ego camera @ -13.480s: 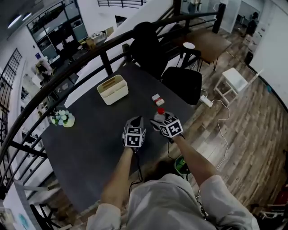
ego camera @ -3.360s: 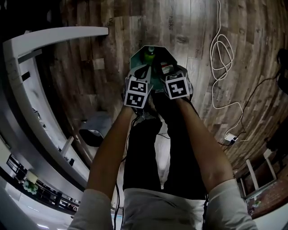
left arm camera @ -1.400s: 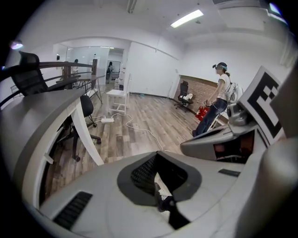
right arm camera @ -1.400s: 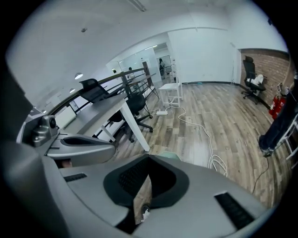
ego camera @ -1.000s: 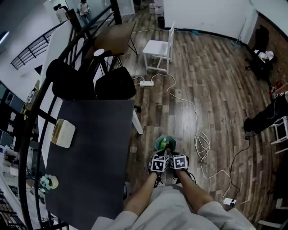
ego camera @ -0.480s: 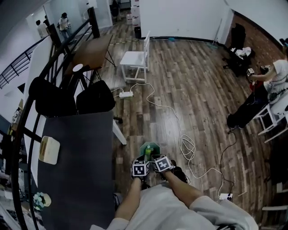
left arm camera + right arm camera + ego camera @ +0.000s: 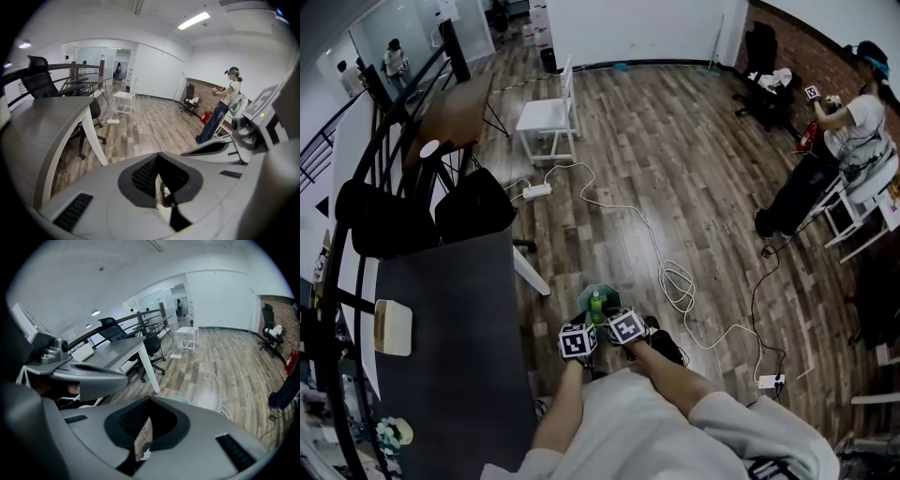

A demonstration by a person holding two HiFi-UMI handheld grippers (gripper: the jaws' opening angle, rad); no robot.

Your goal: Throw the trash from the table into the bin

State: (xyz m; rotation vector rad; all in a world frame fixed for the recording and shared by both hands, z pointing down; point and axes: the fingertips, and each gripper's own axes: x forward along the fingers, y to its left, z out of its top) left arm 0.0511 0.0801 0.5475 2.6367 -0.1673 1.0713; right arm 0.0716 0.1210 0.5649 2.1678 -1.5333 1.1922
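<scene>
Since left tongs (image 7: 158, 192) and right tongs (image 7: 140, 442) are closed empty and the green bottle (image 7: 596, 306) sits in the bin (image 7: 606, 289), task looks done.

Left gripper (image 7: 166, 200) hovering above a wooden floor (image 7: 140, 136).
Its jaws are pressing together; a grey table (image 7: 42, 122) is standing at left, a person (image 7: 220, 112) is standing at right.

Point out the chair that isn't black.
The white chair; the two office chairs at the dark table are black.
</scene>
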